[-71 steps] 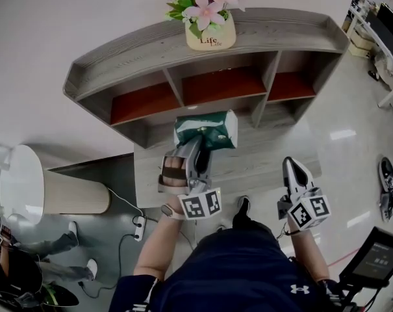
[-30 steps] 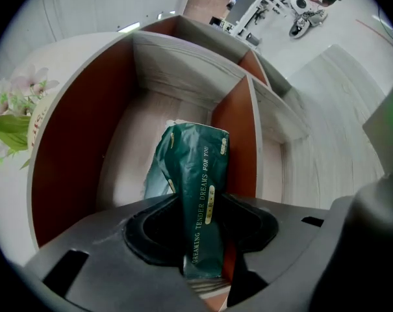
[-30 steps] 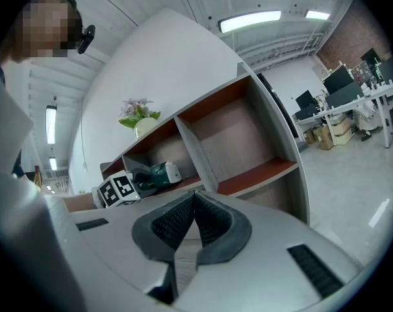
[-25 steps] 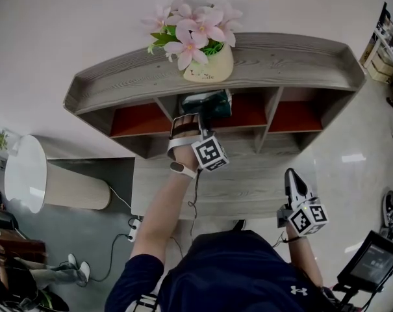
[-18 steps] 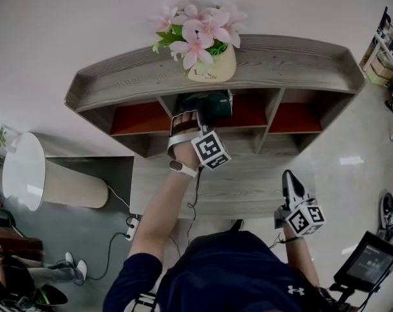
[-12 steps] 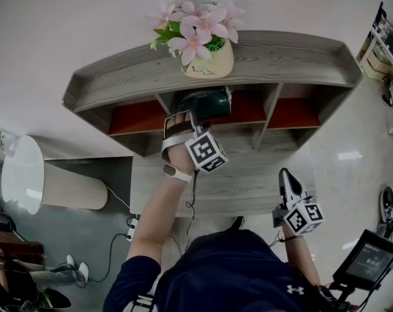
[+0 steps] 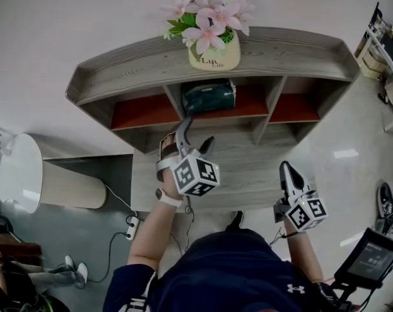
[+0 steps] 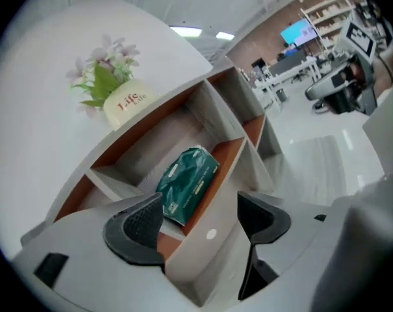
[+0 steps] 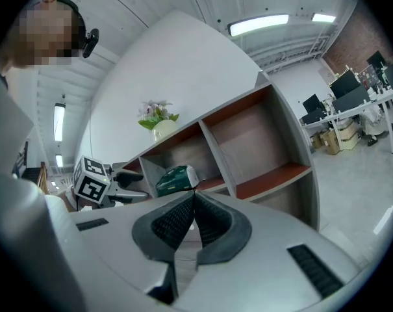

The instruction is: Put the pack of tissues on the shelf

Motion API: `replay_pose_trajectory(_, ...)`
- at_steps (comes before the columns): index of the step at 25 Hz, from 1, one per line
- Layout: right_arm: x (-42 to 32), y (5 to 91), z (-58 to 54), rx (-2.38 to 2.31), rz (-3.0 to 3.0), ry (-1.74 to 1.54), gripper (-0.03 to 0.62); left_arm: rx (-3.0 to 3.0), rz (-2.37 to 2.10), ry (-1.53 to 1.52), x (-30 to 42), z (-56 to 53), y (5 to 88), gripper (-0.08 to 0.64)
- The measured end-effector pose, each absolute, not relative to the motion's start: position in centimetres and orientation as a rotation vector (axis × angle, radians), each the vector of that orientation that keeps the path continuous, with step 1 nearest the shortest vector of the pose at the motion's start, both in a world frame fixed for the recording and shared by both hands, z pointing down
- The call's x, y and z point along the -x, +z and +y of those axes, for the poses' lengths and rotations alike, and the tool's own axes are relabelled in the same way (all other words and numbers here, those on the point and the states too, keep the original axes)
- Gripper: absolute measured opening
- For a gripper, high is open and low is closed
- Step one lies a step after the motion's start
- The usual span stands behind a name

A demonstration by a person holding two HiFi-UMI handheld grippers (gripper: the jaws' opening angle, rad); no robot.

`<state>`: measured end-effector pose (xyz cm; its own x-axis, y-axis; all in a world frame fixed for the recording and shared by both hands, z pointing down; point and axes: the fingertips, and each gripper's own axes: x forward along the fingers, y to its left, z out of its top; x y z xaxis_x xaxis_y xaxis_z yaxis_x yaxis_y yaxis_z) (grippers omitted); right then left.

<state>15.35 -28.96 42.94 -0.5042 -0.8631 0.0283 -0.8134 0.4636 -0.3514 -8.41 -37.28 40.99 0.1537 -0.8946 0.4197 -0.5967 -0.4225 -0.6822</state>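
In the head view, the left claw (image 7: 197,132) is open wide with nothing in it. The pack of tissues (image 7: 209,97) lies just ahead of it, in the middle box of the shelf (image 7: 131,77) — not touching the claw. The right claw (image 7: 288,171) hangs lower, off to the side.

In the left gripper view, the pack of tissues (image 8: 188,184) sits past the spread tips.

In the right gripper view, the right claw (image 9: 193,203) is closed tight — empty.

Dark green pack of tissues (image 7: 209,97), lying flat in middle compartment of grey shelf (image 7: 138,70)
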Motion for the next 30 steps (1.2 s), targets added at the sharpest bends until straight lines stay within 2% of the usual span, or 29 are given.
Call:
replay_pose_trajectory(6, -12.7, 39.7, -27.7, 1.407, 2.576, -0.391, 0.009, 2.415, 1.504, -0.766, 8.1, -31.4, 39.8, 0.244)
replay_pose_trajectory(9, -11.7, 38.4, -27.1, 1.393, 2.589, -0.341, 0.009, 2.473, 1.528, -0.507, 7.9, -28.9, 37.9, 0.124)
replay_pose_trajectory(12, -10.6, 37.4, -26.1, 1.390, 2.605, -0.298, 0.009, 2.482, 1.491, -0.436, 7.9, -26.1, 37.7, 0.067)
replay_pose_trajectory(18, -8.4, 35.4, -23.7, 1.378, 2.622, -0.190, 0.009, 2.581, 1.500, -0.308, 9.4, -21.3, 39.7, 0.028)
replay_pose_trajectory(30, -7.8, 33.9, -17.9, 1.440, 2.561, -0.099, 0.009, 2.665, 1.501, -0.120, 9.6, -15.9, 39.1, 0.025)
